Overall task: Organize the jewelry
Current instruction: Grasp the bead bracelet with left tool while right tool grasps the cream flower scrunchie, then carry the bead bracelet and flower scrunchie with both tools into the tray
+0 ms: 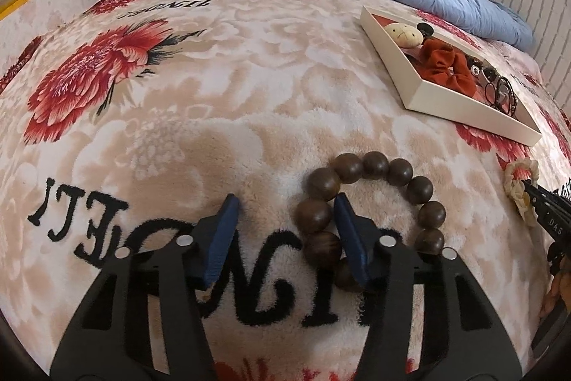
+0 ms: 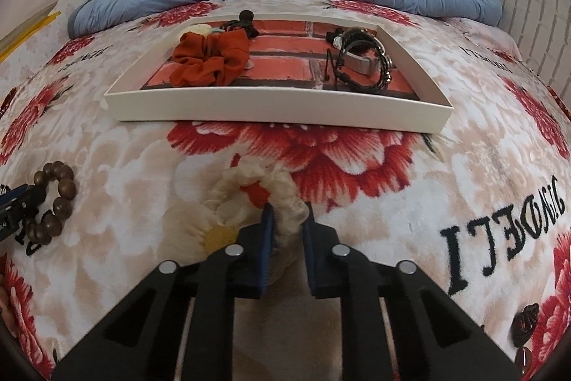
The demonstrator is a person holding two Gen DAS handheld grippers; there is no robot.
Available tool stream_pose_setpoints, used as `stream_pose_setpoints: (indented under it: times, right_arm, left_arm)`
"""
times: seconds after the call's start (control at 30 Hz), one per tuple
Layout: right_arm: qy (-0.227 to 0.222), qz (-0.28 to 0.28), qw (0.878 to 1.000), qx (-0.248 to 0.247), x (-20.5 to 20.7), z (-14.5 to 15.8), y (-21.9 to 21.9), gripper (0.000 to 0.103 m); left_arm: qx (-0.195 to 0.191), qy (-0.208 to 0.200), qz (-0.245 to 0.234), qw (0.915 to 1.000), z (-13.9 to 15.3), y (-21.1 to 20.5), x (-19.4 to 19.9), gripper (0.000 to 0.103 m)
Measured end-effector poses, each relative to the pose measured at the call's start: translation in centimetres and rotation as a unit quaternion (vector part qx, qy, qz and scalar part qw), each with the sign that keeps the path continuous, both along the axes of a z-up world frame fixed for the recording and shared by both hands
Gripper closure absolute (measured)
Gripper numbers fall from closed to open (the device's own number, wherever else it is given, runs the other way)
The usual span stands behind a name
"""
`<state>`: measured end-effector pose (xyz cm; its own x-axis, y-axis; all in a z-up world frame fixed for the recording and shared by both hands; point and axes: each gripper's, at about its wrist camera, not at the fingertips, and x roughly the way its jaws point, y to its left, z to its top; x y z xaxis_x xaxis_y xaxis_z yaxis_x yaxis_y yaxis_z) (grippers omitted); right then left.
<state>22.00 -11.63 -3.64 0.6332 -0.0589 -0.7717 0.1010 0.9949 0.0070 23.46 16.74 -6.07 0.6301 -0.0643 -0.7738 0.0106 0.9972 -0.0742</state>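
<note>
The left gripper [image 1: 285, 213] stood spread on the blanket [image 1: 178, 95], its right finger inside the ring of the wooden bead bracelet [image 1: 371, 206] and its left finger outside, the near-left beads between them. Those beads looked hard, round and likely slippery, so one bead wanted gripping squarely. The right gripper [image 2: 289, 220] pinched the cream scrunchie [image 2: 249, 199], soft, light and forgiving, by its near edge. Beyond it lay the white tray [image 2: 278, 109].

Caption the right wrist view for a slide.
Right gripper closes on cream scrunchie before the white tray on the floral blanket.
</note>
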Motion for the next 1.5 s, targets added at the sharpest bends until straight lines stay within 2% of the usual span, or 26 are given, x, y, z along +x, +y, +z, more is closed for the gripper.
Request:
stream_pose_setpoints:
  times: [0.2, 0.5, 0.73, 0.97, 1.27, 1.5]
  right_arm:
    - [-0.007, 0.005, 1.0, 0.013, -0.3, 0.2, -0.3, 0.094]
    - [-0.019, 0.031, 0.999, 0.018, -0.5, 1.1, 0.1, 0.095]
    - [-0.048, 0.054, 0.997, 0.015, -0.4, 4.0, -0.1, 0.095]
    - [-0.065, 0.051, 0.996, 0.024, 1.0, 5.8, -1.9, 0.095]
    - [-0.092, 0.044, 0.995, 0.019, 4.0, 8.5, -5.8, 0.095]
    - [-0.1, 0.039, 0.994, 0.006, 7.3, 9.1, -8.6, 0.095]
  left_arm:
    - [-0.011, -0.009, 0.004, 0.9999, 0.3, 0.5, -0.3, 0.071]
    - [0.016, -0.031, -0.003, 0.9994, 1.2, -0.2, -1.2, 0.085]
    - [0.032, -0.06, -0.009, 0.9977, 2.9, -0.9, -2.0, 0.085]
    - [0.057, -0.122, -0.025, 0.9906, 6.4, -2.9, -2.6, 0.085]
    - [0.032, -0.159, -0.055, 0.9852, 10.5, -7.5, 0.7, 0.085]
    - [0.005, -0.181, -0.087, 0.9797, 12.6, -12.5, 4.1, 0.085]
